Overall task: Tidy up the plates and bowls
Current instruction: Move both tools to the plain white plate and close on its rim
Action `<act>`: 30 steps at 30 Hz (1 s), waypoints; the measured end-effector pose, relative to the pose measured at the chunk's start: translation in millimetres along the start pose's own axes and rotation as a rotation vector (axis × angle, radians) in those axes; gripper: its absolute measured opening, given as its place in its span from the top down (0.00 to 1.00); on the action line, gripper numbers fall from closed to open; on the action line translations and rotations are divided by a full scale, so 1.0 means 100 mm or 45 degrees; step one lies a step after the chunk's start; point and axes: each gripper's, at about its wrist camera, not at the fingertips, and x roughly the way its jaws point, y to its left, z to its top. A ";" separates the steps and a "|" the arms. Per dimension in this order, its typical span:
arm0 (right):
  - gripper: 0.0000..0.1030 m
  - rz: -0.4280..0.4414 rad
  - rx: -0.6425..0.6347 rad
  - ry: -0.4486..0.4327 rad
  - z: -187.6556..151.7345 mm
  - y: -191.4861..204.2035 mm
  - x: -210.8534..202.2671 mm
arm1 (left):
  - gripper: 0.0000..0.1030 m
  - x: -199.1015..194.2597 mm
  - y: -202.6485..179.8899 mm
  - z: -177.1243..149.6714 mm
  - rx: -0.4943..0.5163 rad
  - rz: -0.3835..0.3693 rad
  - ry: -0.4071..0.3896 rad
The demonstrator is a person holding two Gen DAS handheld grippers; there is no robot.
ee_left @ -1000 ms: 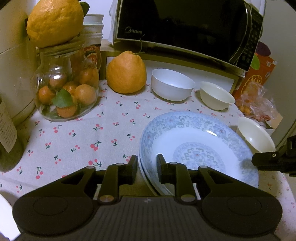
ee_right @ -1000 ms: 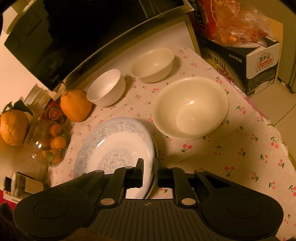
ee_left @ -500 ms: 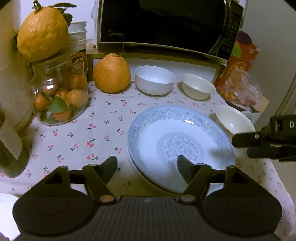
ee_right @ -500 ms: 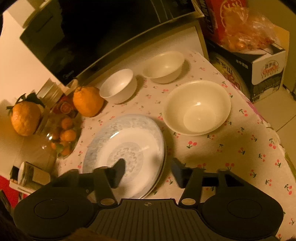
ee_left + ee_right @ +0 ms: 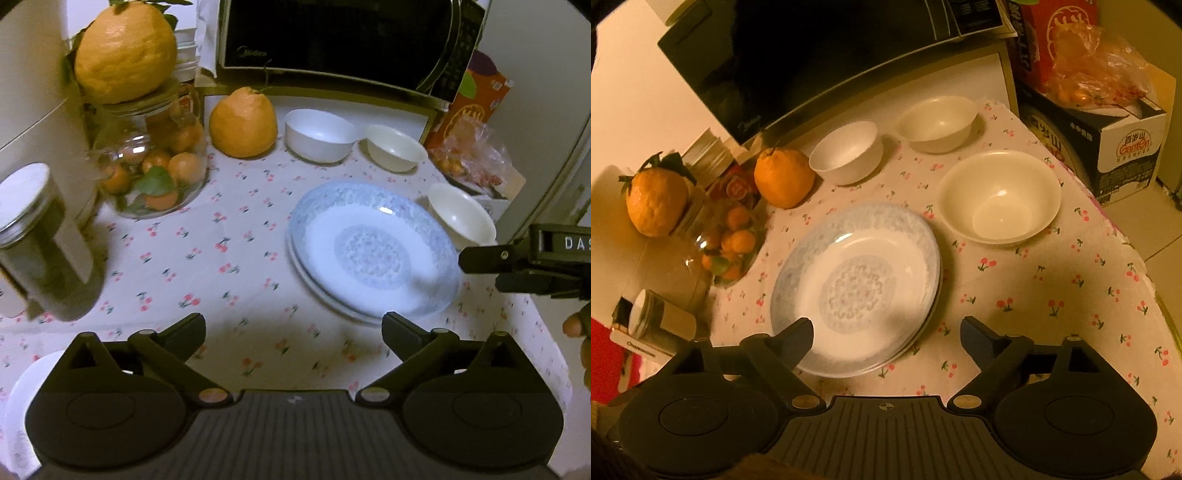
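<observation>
Two hand-held grippers hover over the counter, each with jaws spread wide and holding nothing. Left hand-held gripper sits level on the near side of the plate stack, fingers aimed toward the microwave. Right hand-held gripper looks steeply down at the plate stack's near rim; its left fingertip overlaps that rim in view. The stacked blue-patterned plates lie flat. Just right of the stack rests the large cream bowl, upright; behind the stack stand a white bowl and a small cream bowl, also mouth up.
</observation>
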 end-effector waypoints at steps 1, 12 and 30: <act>0.13 -0.004 -0.003 0.004 -0.01 0.02 -0.01 | 0.01 -0.02 0.02 -0.01 0.006 0.007 0.009; 0.13 0.030 -0.037 0.085 -0.26 0.34 -0.02 | 0.01 -0.33 0.45 -0.17 -0.020 0.084 0.036; 0.13 0.212 -0.203 0.146 -0.98 0.93 0.04 | 0.01 -0.70 1.30 -0.59 -0.088 0.137 0.015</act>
